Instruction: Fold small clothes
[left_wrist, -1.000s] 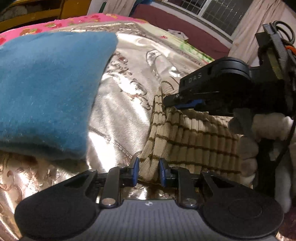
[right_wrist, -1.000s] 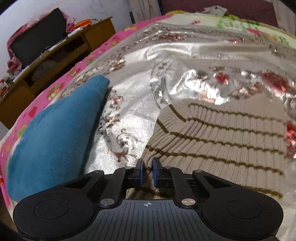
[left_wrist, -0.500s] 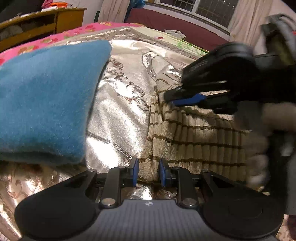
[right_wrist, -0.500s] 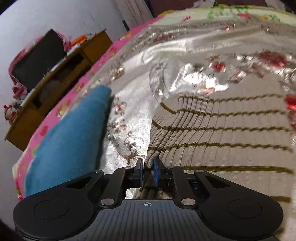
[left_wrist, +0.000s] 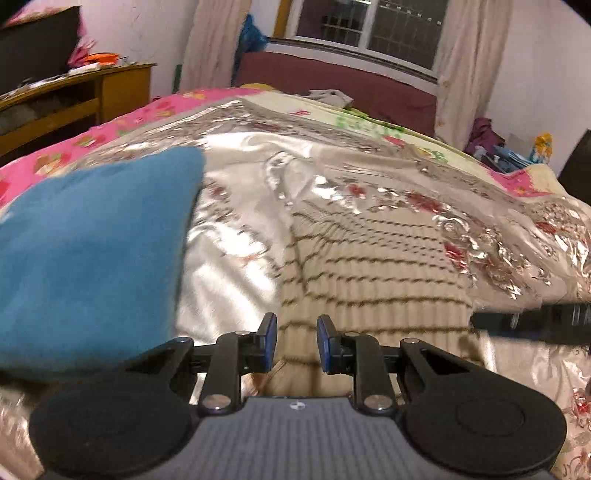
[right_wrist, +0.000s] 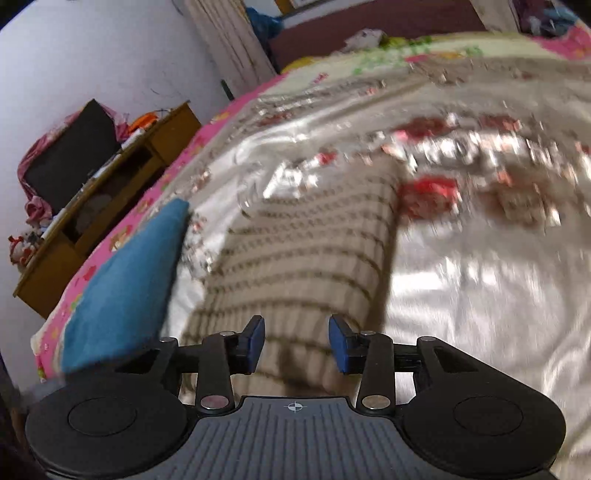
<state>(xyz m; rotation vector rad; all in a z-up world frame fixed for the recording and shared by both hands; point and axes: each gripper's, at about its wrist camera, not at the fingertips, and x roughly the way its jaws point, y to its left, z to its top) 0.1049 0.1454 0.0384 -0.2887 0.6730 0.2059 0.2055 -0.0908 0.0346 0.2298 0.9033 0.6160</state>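
The striped garment (left_wrist: 373, 273), a beige ribbed knit with thin brown bands, lies folded into a rough rectangle on the silvery floral bedspread (left_wrist: 332, 177), around the middle of the bed. In the right wrist view the same garment (right_wrist: 306, 258) runs away from the camera as a long block with its far edge square and its right side dropping onto bare bedspread (right_wrist: 480, 288).

The left gripper (left_wrist: 293, 341) sits at the near end of the garment with its blue pads spread; the knit shows in the gap between them and neither pad presses on it. The right gripper (right_wrist: 297, 341) hangs over the same near end, its pads wider apart still, with striped cloth visible between and beneath them but nothing pinched. Part of the right gripper's black body pokes in at the right edge of the left wrist view, just beside the garment's right side.

To the left of the garment, close to it, lies a blue fleece piece (left_wrist: 92, 251), reaching toward the bed's left edge, where a pink flowered sheet (left_wrist: 55, 162) shows. Beyond that edge stands a wooden cabinet (right_wrist: 110, 206). Both views are blurred.
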